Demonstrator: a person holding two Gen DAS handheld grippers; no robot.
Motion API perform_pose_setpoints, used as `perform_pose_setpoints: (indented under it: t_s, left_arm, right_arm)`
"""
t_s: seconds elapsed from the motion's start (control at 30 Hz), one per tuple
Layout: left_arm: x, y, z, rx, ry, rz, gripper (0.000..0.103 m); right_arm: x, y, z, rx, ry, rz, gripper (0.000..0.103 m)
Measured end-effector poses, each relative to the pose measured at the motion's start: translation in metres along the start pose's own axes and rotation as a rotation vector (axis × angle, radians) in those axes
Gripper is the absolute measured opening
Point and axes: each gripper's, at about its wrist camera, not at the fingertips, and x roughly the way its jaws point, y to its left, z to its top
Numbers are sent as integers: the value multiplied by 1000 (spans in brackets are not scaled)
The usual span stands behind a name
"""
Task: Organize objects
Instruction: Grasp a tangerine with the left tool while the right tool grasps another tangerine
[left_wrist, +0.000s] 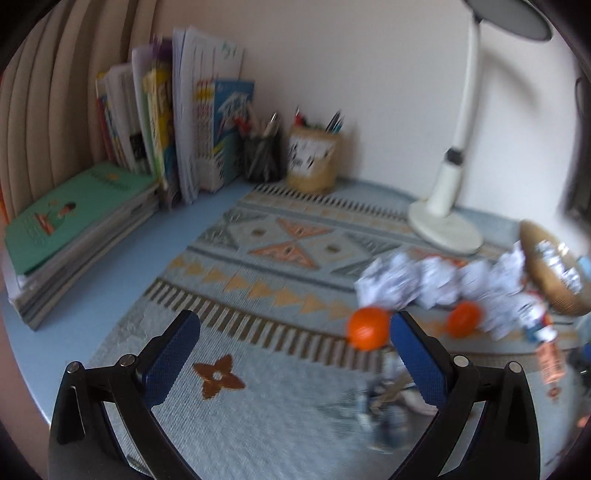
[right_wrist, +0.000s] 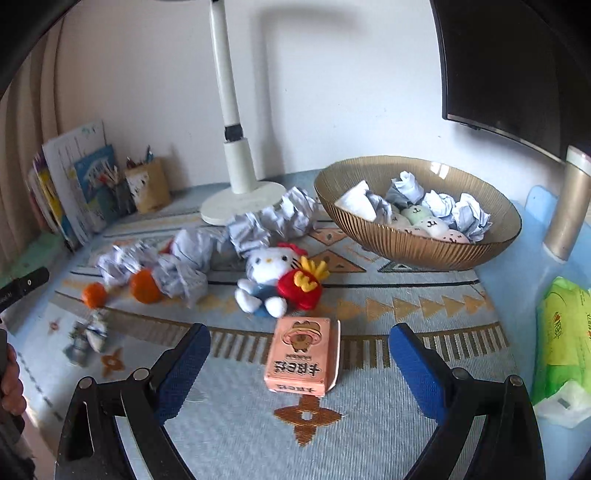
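A woven patterned mat (right_wrist: 369, 424) is strewn with things. My right gripper (right_wrist: 300, 334) is open above it, and a pink card box (right_wrist: 301, 356) lies in the gap, clear of both pads. Beyond the box sit a white cat plush (right_wrist: 267, 266) with a red fries pouch (right_wrist: 303, 286), crumpled paper balls (right_wrist: 192, 258), two orange balls (right_wrist: 146, 286) and a small figure toy (right_wrist: 86, 339). My left gripper (left_wrist: 295, 325) is open and empty; one orange ball (left_wrist: 367, 328) sits just past its right fingertip. The figure toy (left_wrist: 384, 406) lies blurred by that finger.
A ribbed amber bowl (right_wrist: 406, 243) at the back right holds paper balls and egg toys. A white lamp (right_wrist: 240, 199), books (left_wrist: 74, 229), upright books (left_wrist: 166, 122) and pen holders (left_wrist: 314, 158) line the back. A green tissue pack (right_wrist: 565, 339), flask (right_wrist: 569, 206) and monitor (right_wrist: 517, 74) stand right.
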Motion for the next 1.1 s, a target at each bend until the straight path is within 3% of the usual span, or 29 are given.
perform_pose_setpoints:
  t_s: [0.1, 0.2, 0.43, 0.5, 0.57, 0.63, 0.7, 0.73, 0.83, 0.97, 1.1]
  left_arm:
    - [16, 5, -2, -35, 51, 11, 102]
    - [13, 9, -4, -49, 28, 15, 102]
    - [7, 1, -7, 13, 30, -87, 102]
    - [7, -3, -4, 51, 49, -174, 101]
    - [7, -9, -2, 86, 59, -222, 101]
    - [11, -19, 3, 138, 87, -259, 98]
    - [20, -25, 4, 181, 115, -283, 78]
    - [24, -26, 4, 189, 126, -277, 75]
    - [36, -20, 2, 153, 163, -292, 74]
    - [35, -22, 4, 162, 155, -334, 74]
    - [46, -33, 6, 194, 193, -337, 74]
  right_arm:
    - [-1, -1, 0, -6, -15, -17, 98]
    - [3, 2, 0, -23, 2, -39, 98]
    - [0, 18, 0, -108, -28, -57, 98]
    - [-4, 25, 5, -104, -28, 2, 70]
    - [1, 45, 18, -90, 61, 184, 66]
    - [11, 69, 30, -80, 138, 313, 66]
    - [29, 93, 40, -60, 209, 403, 64]
    - [37, 104, 41, -55, 238, 422, 62]
    - [69, 129, 44, -61, 283, 389, 58]
    - [94, 140, 46, -25, 295, 384, 58]
    - [109, 146, 51, -47, 275, 304, 58]
